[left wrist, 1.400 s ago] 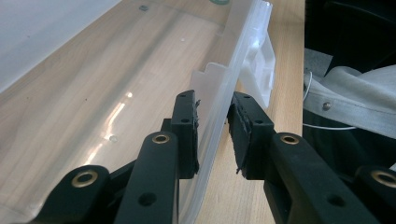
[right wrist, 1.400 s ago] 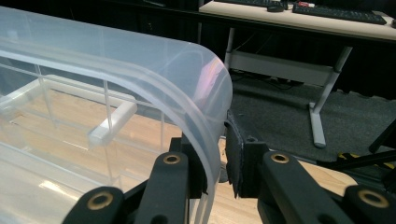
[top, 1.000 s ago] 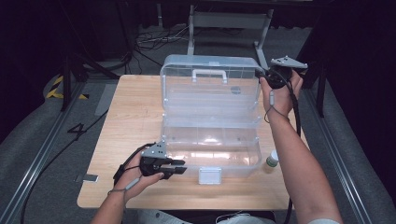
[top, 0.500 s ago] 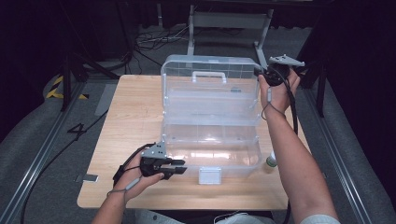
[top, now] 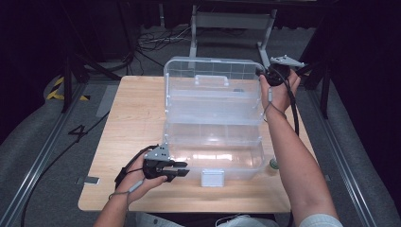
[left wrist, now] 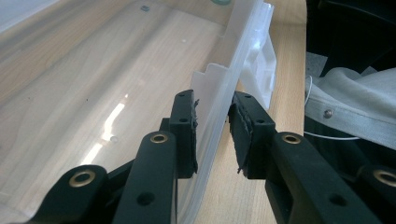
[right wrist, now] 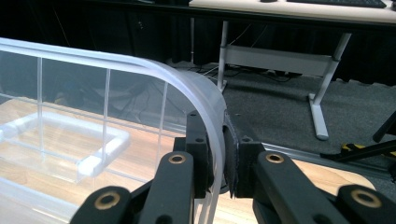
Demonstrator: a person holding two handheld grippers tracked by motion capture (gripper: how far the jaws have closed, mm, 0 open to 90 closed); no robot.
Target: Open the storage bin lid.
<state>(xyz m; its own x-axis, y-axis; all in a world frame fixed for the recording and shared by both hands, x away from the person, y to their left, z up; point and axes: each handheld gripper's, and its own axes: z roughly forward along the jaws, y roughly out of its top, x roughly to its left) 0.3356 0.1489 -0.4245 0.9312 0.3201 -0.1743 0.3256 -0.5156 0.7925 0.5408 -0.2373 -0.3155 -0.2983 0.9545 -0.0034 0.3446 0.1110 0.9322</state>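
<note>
We see a clear plastic box (top: 213,142) standing open in the middle of a wooden table (top: 132,123), its lid (top: 213,85) raised upright at the far side. The lid carries a clear handle (top: 211,79) on its outer face, and a white latch (top: 212,178) hangs from the front wall of the box, near the table's front edge.

The left gripper (top: 178,172) lies low at the front left corner of the box. In the left gripper view its 2 jaws straddle the thin front wall (left wrist: 215,116), 1 inside the box and 1 outside. The inner pad (left wrist: 187,135) sits against the plastic while the outer pad (left wrist: 243,135) stands a little off it, so the jaws are parted rather than clamped.

The right gripper (top: 263,78) is held high at the top right corner of the lid. In the right gripper view (right wrist: 219,154) its 2 jaws are pressed onto the curved rim of the lid (right wrist: 201,93), pinching it between the pads.

A small greenish object (top: 273,164) rests on the table just beside the box's right end, next to the person's right forearm (top: 293,156). We cannot tell what it is.
</note>
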